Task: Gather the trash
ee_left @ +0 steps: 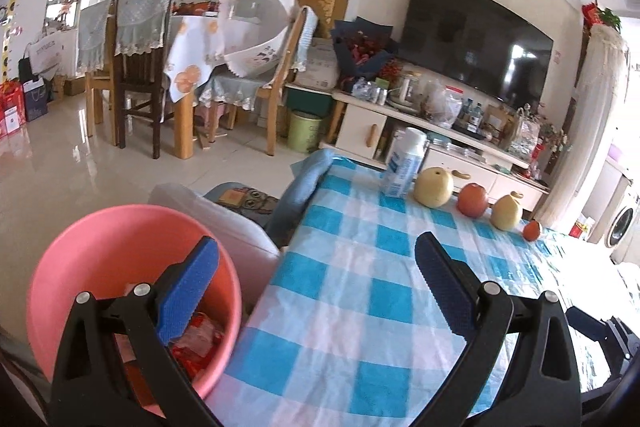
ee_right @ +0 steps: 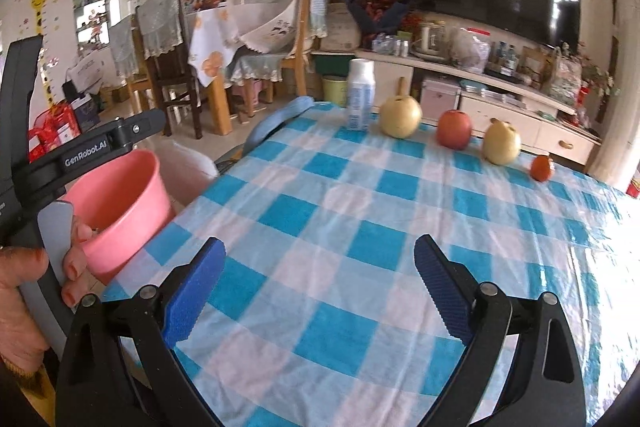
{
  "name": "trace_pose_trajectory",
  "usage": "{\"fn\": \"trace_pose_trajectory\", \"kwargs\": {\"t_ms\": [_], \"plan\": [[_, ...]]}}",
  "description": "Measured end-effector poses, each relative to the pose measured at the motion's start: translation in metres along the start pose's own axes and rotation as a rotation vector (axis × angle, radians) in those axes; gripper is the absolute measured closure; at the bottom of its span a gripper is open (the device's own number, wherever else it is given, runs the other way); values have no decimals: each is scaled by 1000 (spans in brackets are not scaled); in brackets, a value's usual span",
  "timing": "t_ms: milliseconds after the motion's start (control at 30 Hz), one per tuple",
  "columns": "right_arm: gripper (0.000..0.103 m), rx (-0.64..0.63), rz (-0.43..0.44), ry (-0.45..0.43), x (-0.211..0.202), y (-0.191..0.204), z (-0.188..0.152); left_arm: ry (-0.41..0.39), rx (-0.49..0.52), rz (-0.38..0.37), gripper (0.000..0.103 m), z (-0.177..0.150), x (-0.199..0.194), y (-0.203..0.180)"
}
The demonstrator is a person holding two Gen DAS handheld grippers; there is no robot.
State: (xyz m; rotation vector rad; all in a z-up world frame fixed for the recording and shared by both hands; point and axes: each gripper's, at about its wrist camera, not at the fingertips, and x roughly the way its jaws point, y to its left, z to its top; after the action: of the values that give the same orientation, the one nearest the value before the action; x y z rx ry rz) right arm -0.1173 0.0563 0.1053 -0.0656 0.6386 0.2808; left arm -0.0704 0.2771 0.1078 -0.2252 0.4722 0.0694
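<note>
A pink bin (ee_left: 100,251) stands beside the table's left edge, with red and clear wrappers (ee_left: 200,343) inside. It also shows in the right wrist view (ee_right: 124,199). My left gripper (ee_left: 316,263) is open and empty, its left finger over the bin and its right finger over the blue checked tablecloth (ee_left: 360,307). My right gripper (ee_right: 318,263) is open and empty above the tablecloth (ee_right: 360,211). A white and blue milk carton (ee_left: 402,165) stands at the table's far edge, also in the right wrist view (ee_right: 360,95).
A row of fruit sits along the far edge: a yellow pear (ee_right: 400,117), a red apple (ee_right: 454,129), a second pear (ee_right: 501,143), a small orange (ee_right: 542,167). A TV cabinet (ee_right: 500,87) and dining chairs (ee_left: 140,67) stand beyond. A white cushion (ee_left: 224,215) lies by the bin.
</note>
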Motion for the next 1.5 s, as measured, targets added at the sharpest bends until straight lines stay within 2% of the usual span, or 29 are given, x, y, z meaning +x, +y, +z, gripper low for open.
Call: {"fn": "trace_pose_trajectory", "kwargs": {"t_ms": [367,933,1233,1500], "plan": [[9,4,-93,-34,-14,-38,-10,31,84,-43,4,-13,8,-58],[9,70,-150,-43,-24,-93,-23,101,165,-92,4,-33,22,-130],[9,117,-184,-51,-31,-126,-28,87,222,-94,4,-42,22,-166],[9,171,-208,-71,-41,-159,-29,57,236,-104,4,-44,16,-184]]}}
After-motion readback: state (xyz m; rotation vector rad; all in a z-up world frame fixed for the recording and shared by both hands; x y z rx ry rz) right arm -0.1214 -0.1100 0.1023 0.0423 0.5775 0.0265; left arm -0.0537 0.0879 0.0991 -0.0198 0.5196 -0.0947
